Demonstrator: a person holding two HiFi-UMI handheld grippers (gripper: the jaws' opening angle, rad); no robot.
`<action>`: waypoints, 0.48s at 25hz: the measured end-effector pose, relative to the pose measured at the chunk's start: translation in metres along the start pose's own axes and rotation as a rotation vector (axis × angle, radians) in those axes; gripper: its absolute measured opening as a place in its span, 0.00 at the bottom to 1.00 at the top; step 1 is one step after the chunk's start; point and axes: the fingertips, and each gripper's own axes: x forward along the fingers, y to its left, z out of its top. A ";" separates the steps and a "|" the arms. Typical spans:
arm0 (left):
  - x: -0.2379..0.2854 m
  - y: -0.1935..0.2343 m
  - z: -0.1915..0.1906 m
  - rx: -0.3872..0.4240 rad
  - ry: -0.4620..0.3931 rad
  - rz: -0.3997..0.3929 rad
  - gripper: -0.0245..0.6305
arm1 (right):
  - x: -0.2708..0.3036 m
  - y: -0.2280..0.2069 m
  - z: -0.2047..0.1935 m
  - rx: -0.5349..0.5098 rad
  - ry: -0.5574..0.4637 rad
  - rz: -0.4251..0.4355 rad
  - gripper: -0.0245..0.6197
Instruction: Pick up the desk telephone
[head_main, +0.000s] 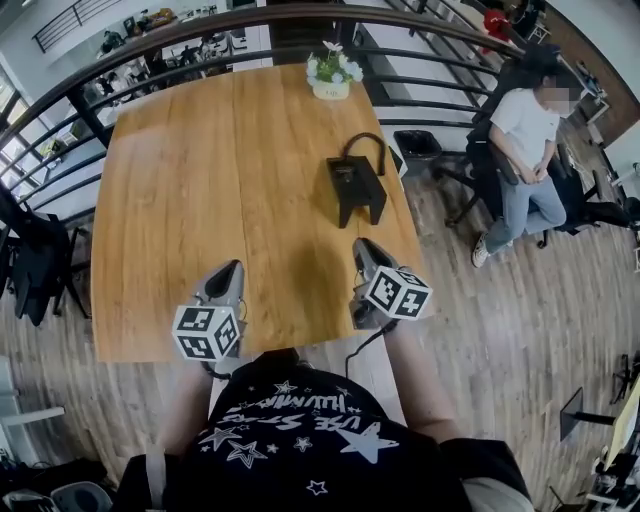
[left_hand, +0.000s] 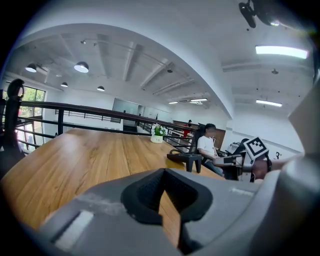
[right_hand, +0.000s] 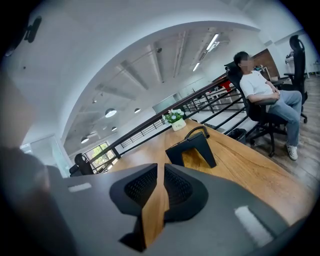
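The desk telephone (head_main: 357, 185) is sitting on the counter (head_main: 190, 200) ahead of the right gripper (right_hand: 161, 169), whose empty jaws are standing slightly apart. The left gripper (left_hand: 163, 172), its jaws seemingly touching at the tips, is sitting farther away, with the telephone off to their right.

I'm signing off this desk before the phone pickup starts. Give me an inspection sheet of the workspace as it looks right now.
Surface: wooden table, bare apart from two items.
Job's things: black desk telephone stands right of centre, untouched.
Clutter: small flower pot at the far edge.
Grippers: left tool tips together, empty; right tool slightly apart, empty; both over the near edge, short of the telephone.
Cables: dark cord loops at the telephone's far side; a lead hangs from the right tool.
Surroundings: black railing round the table; seated person to the right; wood floor.
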 end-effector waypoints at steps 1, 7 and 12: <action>0.004 0.003 0.003 0.000 0.000 -0.003 0.04 | 0.004 -0.002 0.003 0.028 -0.004 -0.004 0.11; 0.026 0.019 0.014 -0.001 0.003 -0.020 0.04 | 0.025 -0.015 0.017 0.315 -0.052 -0.005 0.26; 0.035 0.019 0.019 0.028 0.006 -0.052 0.04 | 0.038 -0.025 0.022 0.492 -0.101 -0.008 0.42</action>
